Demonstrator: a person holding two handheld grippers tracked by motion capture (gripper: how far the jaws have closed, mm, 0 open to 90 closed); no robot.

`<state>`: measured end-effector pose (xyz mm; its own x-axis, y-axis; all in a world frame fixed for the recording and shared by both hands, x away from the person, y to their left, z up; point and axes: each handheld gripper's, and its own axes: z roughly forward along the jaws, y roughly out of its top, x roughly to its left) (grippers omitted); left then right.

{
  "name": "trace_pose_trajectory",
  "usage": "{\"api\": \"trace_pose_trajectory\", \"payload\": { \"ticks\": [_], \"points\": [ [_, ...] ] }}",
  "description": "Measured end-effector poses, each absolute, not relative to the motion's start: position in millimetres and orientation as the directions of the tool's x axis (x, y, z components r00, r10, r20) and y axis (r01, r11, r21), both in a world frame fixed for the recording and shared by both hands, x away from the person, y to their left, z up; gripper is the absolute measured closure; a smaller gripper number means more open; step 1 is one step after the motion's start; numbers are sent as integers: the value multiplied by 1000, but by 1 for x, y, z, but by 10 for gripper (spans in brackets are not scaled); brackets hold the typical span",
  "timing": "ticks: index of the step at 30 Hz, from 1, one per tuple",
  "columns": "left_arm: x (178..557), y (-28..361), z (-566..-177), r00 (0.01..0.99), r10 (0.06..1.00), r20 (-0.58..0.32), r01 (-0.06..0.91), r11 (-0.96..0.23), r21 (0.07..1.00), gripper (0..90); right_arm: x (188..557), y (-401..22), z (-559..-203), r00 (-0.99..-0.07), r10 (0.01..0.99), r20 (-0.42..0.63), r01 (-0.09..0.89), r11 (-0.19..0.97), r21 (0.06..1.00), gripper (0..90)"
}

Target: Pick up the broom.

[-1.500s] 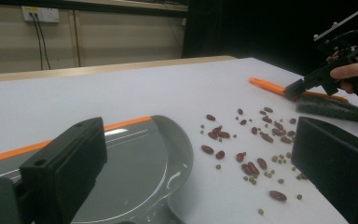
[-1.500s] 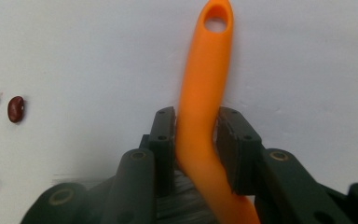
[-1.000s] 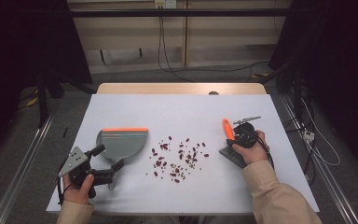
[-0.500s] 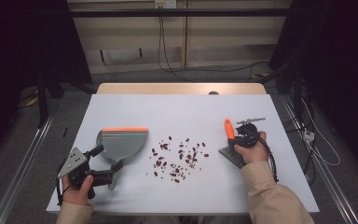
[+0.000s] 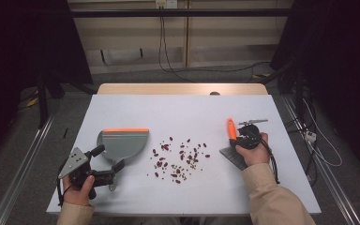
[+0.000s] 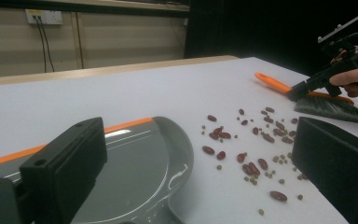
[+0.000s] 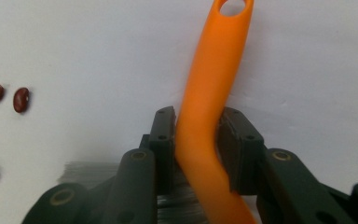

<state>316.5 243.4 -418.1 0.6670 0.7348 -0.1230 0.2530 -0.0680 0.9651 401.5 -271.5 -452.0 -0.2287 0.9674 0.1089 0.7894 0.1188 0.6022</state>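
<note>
A: Since the earlier frame, what has changed?

B: Very little. Both my hands have kept their places. My right gripper (image 7: 196,128) has just been closing its jaws, with the orange plastic brush handle (image 7: 209,93) between them.

A: State of the right gripper?

B: Clamped on the handle. In the right gripper view, both pads press its sides. The handle runs up and away across the white counter (image 5: 183,112), and the grey bristles (image 5: 229,157) lie flat at the near end, under my hand.

A: And the left gripper?

B: My left gripper (image 5: 108,158) has its jaws wide apart and holds nothing. It sits at the near left of the counter, just beside the grey plastic dustpan with the orange edge (image 5: 122,140); one jaw reaches over the pan's near rim.

A: Location of the spill?

B: The scattered red beans (image 5: 180,159) lie on the counter between the dustpan and the brush, apart from both.
</note>
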Motion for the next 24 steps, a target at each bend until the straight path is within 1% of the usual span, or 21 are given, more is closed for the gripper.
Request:
{"api": "trace_pose_trajectory", "payload": {
  "ticks": [3, 7, 10, 13, 16, 24],
  "points": [
    [317, 240, -416, 671, 732, -118, 251, -74, 965, 32, 402, -268, -450, -223, 971, 86, 795, 129, 593, 687],
    [317, 235, -414, 678, 726, -116, 249, -78, 965, 32, 402, -271, -449, -217, 970, 112, 797, 110, 593, 689],
    [318, 231, -412, 688, 716, -118, 247, -77, 966, 32, 401, -276, -447, -217, 965, 147, 787, 84, 611, 690],
    [318, 227, -409, 693, 711, -116, 243, -79, 967, 32, 398, -278, -440, -230, 959, 163, 763, 74, 642, 696],
    [318, 222, -405, 698, 706, -118, 239, -75, 968, 32, 394, -282, -430, -235, 951, 204, 729, 34, 684, 701],
    [323, 201, -393, 734, 672, -98, 221, -101, 970, 32, 383, -291, -411, -252, 932, 261, 628, -47, 777, 707]
  ]
}}
